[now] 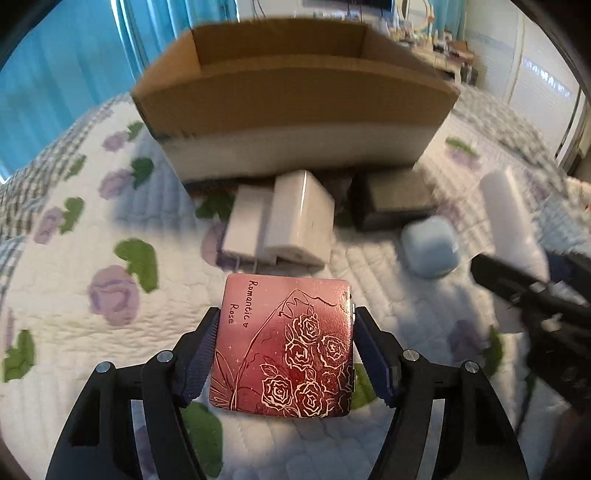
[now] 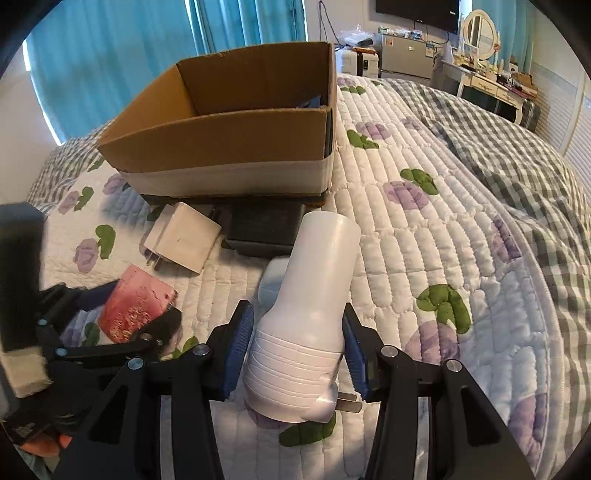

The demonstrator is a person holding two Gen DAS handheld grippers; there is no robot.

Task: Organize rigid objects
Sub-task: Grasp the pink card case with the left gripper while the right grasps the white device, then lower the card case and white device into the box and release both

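Left gripper (image 1: 282,345): clamped on the pink rose tin (image 1: 284,343), blue pads against its two side edges; tin held flat, lettered lid facing up, above the quilt (image 1: 55,295).
Right gripper (image 2: 298,334): clenched on the white plug-in device (image 2: 310,295), pads pressing the ribbed lower body; device tilted forward, metal prong (image 2: 349,404) showing at its base.
Just beyond the tin: white charger block (image 1: 291,221) lying on the quilt, a thinner white piece touching its left side.
Right of the charger: dark grey box (image 1: 391,201), near the carton's foot.
Nearer right: pale blue rounded case (image 1: 430,245) on the quilt, apart from the dark box.
Behind: cardboard carton (image 2: 221,147), open at the top, white band round its lower wall; something blue barely visible inside at the far right corner.
Far background: blue curtains (image 2: 110,55), dressing table with round mirror (image 2: 480,26), wall-mounted screen (image 2: 417,13).
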